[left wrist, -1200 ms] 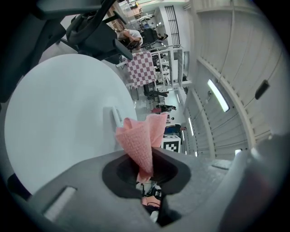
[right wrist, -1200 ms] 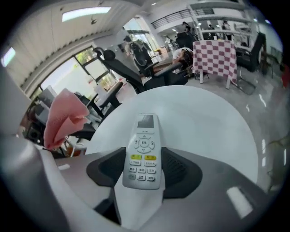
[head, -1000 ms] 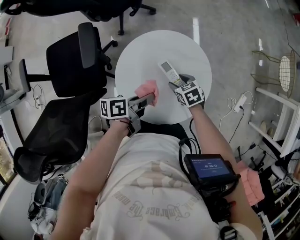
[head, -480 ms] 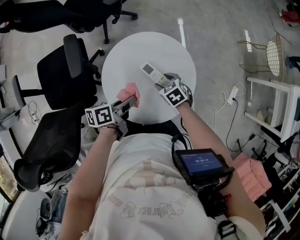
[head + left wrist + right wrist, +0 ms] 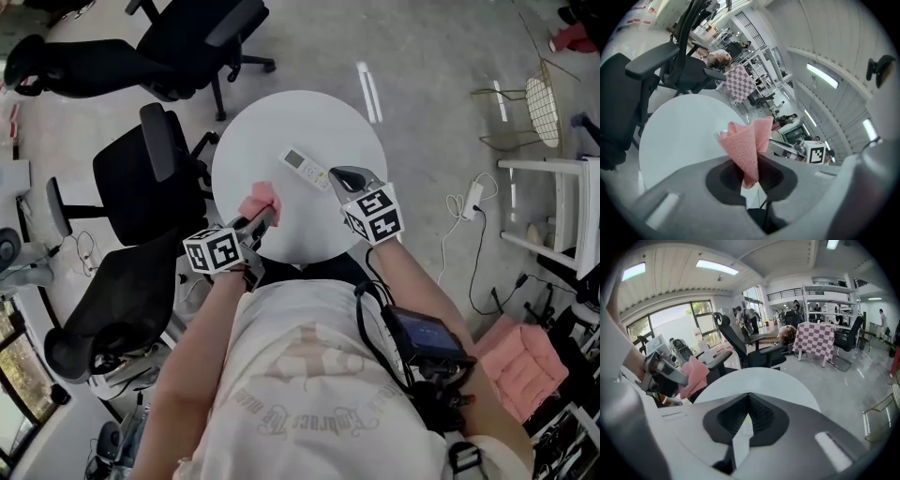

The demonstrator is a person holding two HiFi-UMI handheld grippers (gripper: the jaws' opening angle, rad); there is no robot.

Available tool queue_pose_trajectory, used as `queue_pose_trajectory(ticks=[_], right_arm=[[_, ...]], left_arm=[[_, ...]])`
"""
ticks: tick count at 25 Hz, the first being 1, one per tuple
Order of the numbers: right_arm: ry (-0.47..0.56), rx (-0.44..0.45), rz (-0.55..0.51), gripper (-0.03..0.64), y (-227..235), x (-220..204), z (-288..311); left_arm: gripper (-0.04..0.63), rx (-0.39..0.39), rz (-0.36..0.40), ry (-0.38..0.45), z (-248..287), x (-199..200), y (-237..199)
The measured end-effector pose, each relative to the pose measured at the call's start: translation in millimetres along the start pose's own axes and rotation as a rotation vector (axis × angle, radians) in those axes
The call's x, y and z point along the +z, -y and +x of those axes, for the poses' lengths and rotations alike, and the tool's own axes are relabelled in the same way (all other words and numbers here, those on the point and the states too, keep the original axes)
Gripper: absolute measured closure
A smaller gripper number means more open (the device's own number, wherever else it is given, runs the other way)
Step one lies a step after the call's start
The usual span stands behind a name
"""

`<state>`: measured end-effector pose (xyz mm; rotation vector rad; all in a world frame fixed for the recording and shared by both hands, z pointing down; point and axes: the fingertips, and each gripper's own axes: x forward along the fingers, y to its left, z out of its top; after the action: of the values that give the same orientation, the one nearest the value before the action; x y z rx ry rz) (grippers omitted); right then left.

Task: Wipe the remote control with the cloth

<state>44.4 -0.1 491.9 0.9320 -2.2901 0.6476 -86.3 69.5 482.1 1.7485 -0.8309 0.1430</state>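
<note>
Head view: over the round table, my left gripper pinches the pink cloth; my right gripper holds the remote control. Left gripper view: jaws clamped on the pink cloth. Right gripper view: jaws, just closed, grip the remote control edge-on.

slim white remote sticks out diag. w/ near end pinched in just-closed right gripper; pink cloth bunched upright, clamped in left gripper, close by, not touching.
</note>
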Motion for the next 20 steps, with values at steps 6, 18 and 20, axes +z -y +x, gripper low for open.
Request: queue_pose_trajectory(ticks=[6, 18, 20], right_arm=[[0.178, 0.002, 0.084, 0.611, -16.4, 24.5, -44.5], [0.342, -0.122, 0.217, 0.611, -53.9, 30.7, -108.9], [0.357, -0.138, 0.225, 0.611, -59.0, 28.6, -120.2]], left_arm=[[0.552, 0.027, 0.169, 0.039, -9.3, 18.8, 19.6], [0.552, -0.071, 0.47, 0.055, -45.1, 35.4, 65.0], [0.552, -0.09, 0.493, 0.047, -48.1, 29.8, 72.9]])
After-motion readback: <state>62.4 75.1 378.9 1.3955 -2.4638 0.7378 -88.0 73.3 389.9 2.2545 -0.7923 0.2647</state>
